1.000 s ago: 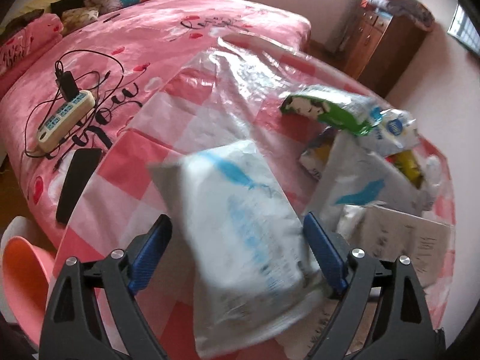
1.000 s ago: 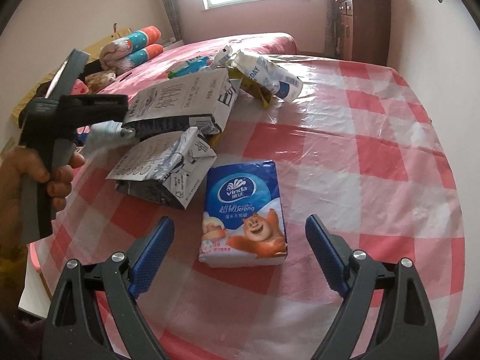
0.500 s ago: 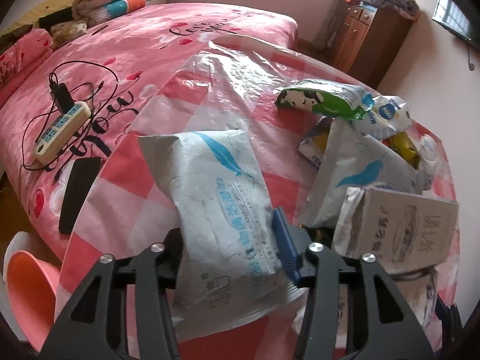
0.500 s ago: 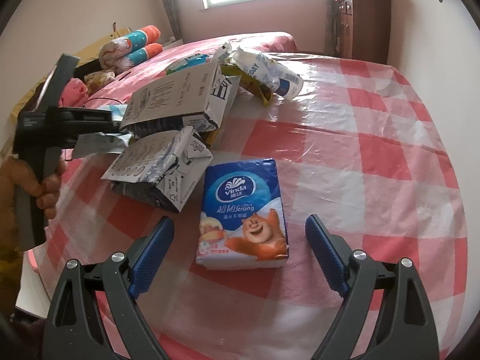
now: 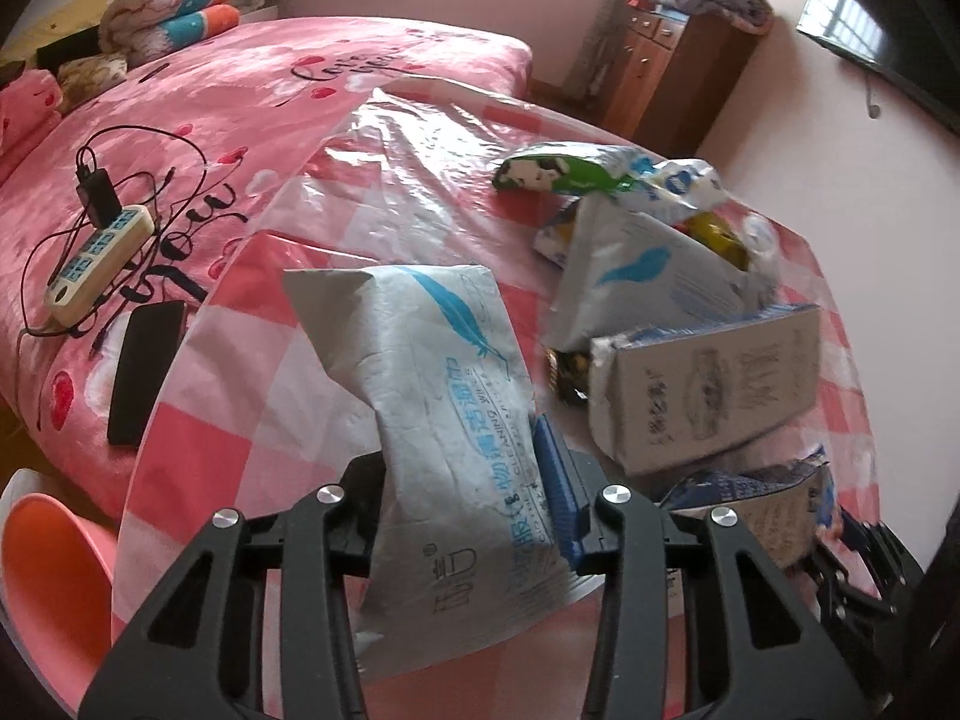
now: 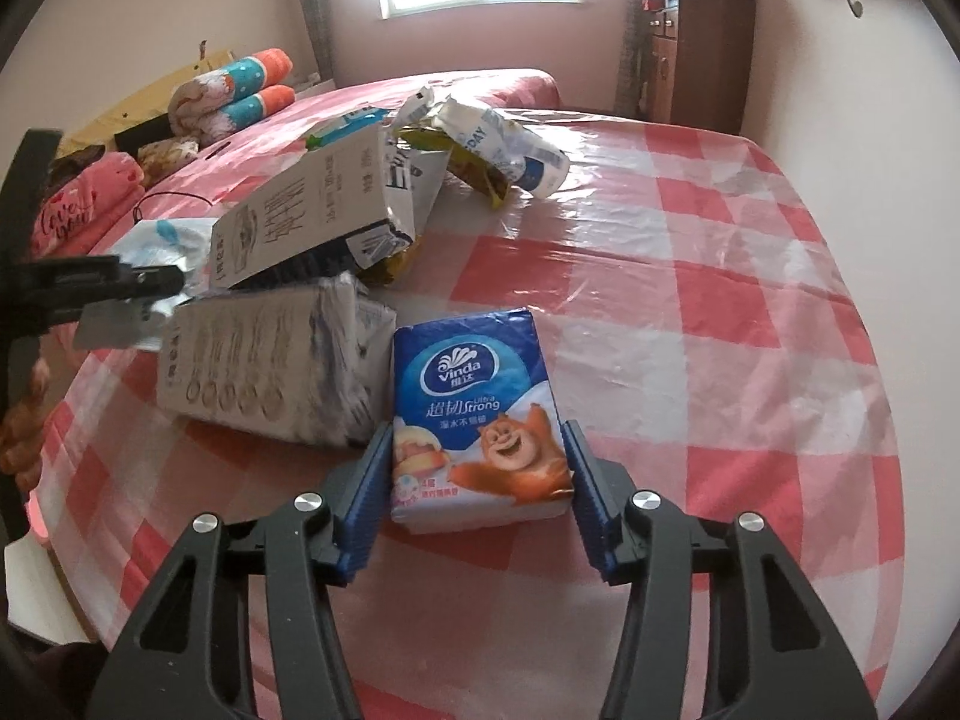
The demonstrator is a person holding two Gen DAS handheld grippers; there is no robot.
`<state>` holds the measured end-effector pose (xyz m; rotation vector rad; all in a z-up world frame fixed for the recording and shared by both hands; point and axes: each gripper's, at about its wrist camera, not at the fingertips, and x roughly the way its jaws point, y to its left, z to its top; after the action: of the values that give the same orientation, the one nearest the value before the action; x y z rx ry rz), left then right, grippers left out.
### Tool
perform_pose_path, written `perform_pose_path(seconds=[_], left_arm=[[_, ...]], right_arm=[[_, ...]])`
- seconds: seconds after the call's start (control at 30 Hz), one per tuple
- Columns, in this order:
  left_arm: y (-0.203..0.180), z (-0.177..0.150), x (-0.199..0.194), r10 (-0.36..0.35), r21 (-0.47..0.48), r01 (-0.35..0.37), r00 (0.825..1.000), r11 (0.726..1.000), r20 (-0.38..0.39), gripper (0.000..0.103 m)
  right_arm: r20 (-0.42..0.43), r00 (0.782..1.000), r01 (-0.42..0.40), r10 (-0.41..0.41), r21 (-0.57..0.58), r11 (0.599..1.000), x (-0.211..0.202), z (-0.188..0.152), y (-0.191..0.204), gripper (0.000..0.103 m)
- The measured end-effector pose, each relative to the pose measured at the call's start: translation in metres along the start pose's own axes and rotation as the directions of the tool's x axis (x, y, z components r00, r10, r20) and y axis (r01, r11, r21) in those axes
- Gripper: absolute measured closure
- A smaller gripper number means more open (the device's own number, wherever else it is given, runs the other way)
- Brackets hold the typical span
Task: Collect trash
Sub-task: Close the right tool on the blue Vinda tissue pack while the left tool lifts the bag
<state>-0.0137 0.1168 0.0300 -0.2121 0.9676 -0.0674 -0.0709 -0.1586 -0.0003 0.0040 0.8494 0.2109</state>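
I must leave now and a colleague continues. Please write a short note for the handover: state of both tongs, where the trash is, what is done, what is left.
Left tongs: shut on the white wet-wipes pouch, lifted off the checked tablecloth.
Right tongs: closing around the blue tissue pack, which lies flat on the cloth.
Done: pouch gripped.
Left: the torn cartons, the snack bags further back. The pink bin stands at the table's left edge.
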Motion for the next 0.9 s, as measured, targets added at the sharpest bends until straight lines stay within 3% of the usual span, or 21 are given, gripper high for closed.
perform_pose_path(seconds=[0.53, 0.9], left_arm=[[-0.001, -0.036, -0.05, -0.131, 0.073, 0.128, 0.99, 0.989, 0.044, 0.06], [0.029, -0.056, -0.085, -0.163, 0.071, 0.157, 0.983, 0.985, 0.086, 0.06]], right_arm=[[0.06, 0.997, 0.041, -0.048, 0.104, 0.994, -0.044, -0.01, -0.008, 0.049], [0.1, 0.992, -0.083, 0.073, 0.107, 0.991, -0.07, 0.006, 0.032, 0.049]])
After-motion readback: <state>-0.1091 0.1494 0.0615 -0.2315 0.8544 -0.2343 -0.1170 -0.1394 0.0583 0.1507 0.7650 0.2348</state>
